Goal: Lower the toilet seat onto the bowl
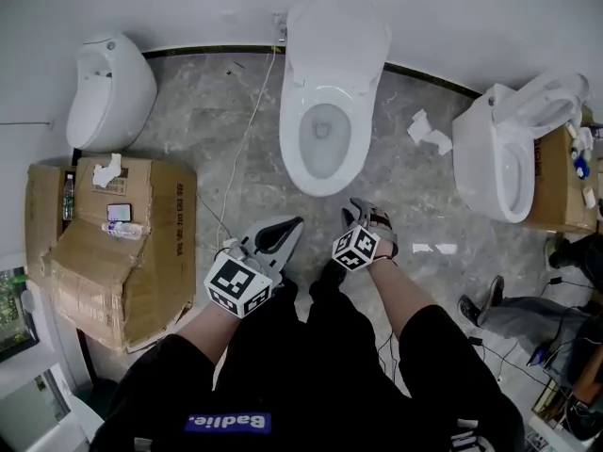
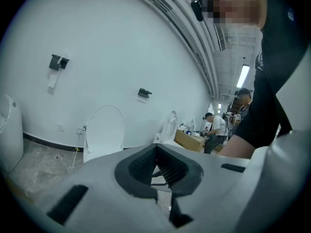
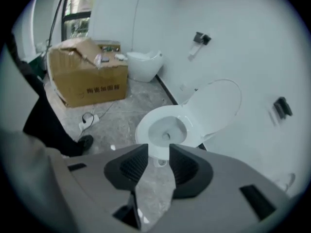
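Left gripper (image 1: 294,224): pale grey shell, black ribbed pads (image 2: 141,165), dark slots on the shell either side of the jaws. Behind the jaws sits a cube (image 1: 238,286) with black-and-white square markers. Right gripper (image 1: 366,213): same build, same kind of marker cube (image 1: 355,248). Person wears a black short-sleeved top (image 1: 443,347). It has a blue patch (image 1: 226,423) with white lettering, possibly "Badlie.", too small to be sure. Black shoe (image 3: 85,141) shows left of the right gripper's jaws.
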